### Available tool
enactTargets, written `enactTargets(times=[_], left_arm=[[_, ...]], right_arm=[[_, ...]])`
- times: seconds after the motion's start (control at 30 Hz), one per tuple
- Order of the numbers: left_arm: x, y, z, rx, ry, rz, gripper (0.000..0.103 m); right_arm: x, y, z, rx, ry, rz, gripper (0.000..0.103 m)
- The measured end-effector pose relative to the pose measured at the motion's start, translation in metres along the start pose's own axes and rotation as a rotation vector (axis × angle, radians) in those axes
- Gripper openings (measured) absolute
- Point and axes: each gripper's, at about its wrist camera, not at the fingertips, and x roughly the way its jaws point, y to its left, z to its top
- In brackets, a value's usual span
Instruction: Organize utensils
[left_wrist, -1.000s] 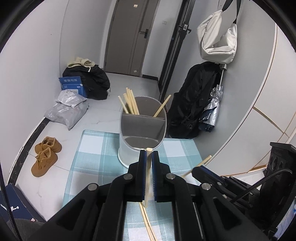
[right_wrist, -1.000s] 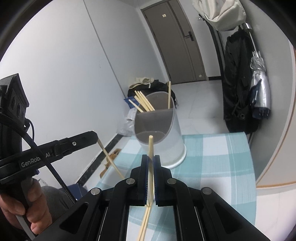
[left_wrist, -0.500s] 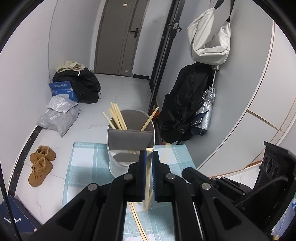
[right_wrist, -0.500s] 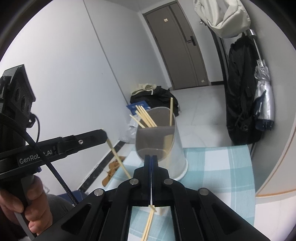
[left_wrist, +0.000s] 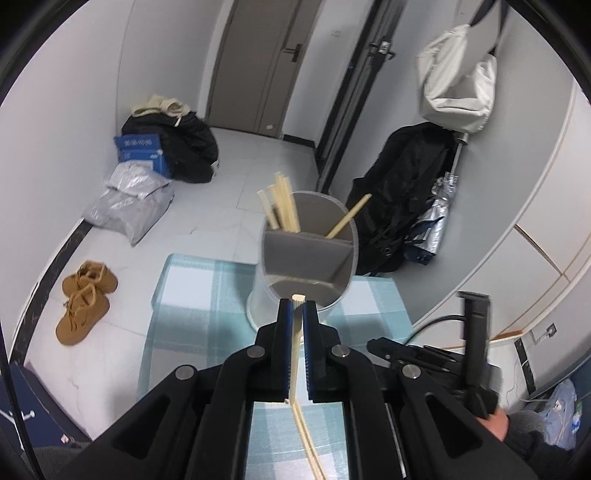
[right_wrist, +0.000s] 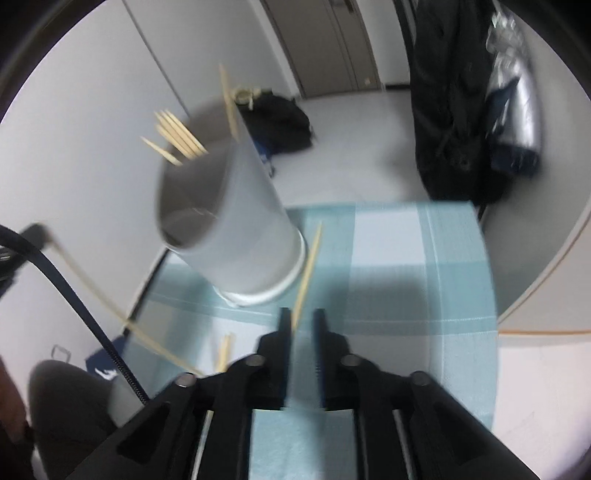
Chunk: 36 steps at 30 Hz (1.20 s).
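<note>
Now my left gripper is clamped on a single chopstick, whose top end pokes up between the jaws, just in front of the holder. I take the holder as my landmark: it is a pale divided tub standing on the checked cloth, with a bunch of chopsticks leaning in its far-left compartment and one more chopstick leaning in the far-right one. Its near compartment looks bare. More loose chopsticks lie on the cloth nearer to me than the holder, under my left gripper.

My right gripper has just been opening, and its jaws stand slightly apart. A chopstick stands slanted on the cloth just right of the holder's base, its lower end at the mouth of the jaws, against the left one; this view is blurred, so I cannot tell whether it still touches the pad.
</note>
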Motion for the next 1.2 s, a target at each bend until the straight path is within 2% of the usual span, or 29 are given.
enactTargets(times=[0.07,0.17,0.3,0.4,0.47,0.5,0.53,0.73,0.93,1.03,1.1,1.17,1.2], left_arm=[[0.003,0.007,0.0,-0.014,0.007,0.009,0.002],[0.007,0.014,0.0,-0.032,0.014,0.019,0.002],[0.006,0.02,0.0,-0.045,0.017,0.013,0.002],[0.004,0.022,-0.002,-0.043,0.017,0.011,0.002],[0.005,0.022,-0.002,-0.043,0.022,0.009,0.001],[0.005,0.022,-0.003,-0.046,0.024,0.007,0.001],[0.005,0.023,-0.004,-0.049,0.026,0.005,0.001],[0.004,0.024,-0.006,-0.051,0.03,-0.004,0.001],[0.005,0.033,-0.007,-0.072,0.043,-0.012,0.001],[0.009,0.046,-0.009,-0.106,0.055,0.021,0.002],[0.018,0.06,-0.012,-0.154,0.092,0.04,0.004],[0.028,0.073,-0.016,-0.191,0.133,0.076,0.018],[0.034,0.082,-0.018,-0.217,0.156,0.092,0.023]], right_arm=[[0.021,-0.002,0.0,-0.001,0.035,-0.023,0.017],[0.047,0.003,-0.002,-0.018,0.064,-0.04,0.031],[0.065,0.02,-0.01,-0.071,0.077,-0.08,0.031],[0.071,0.032,-0.015,-0.137,0.075,-0.13,0.029],[0.07,0.037,-0.019,-0.171,0.075,-0.169,0.02],[0.069,0.038,-0.02,-0.179,0.077,-0.181,0.007],[0.068,0.036,-0.021,-0.174,0.088,-0.176,0.006],[0.047,0.032,-0.042,-0.185,0.148,-0.148,0.005],[0.018,0.033,-0.072,-0.211,0.275,-0.104,0.005],[0.012,0.034,-0.084,-0.233,0.325,-0.086,0.008],[0.01,0.035,-0.088,-0.232,0.338,-0.069,0.011],[0.01,0.037,-0.089,-0.245,0.332,-0.076,0.016],[0.012,0.037,-0.087,-0.245,0.326,-0.077,0.021]])
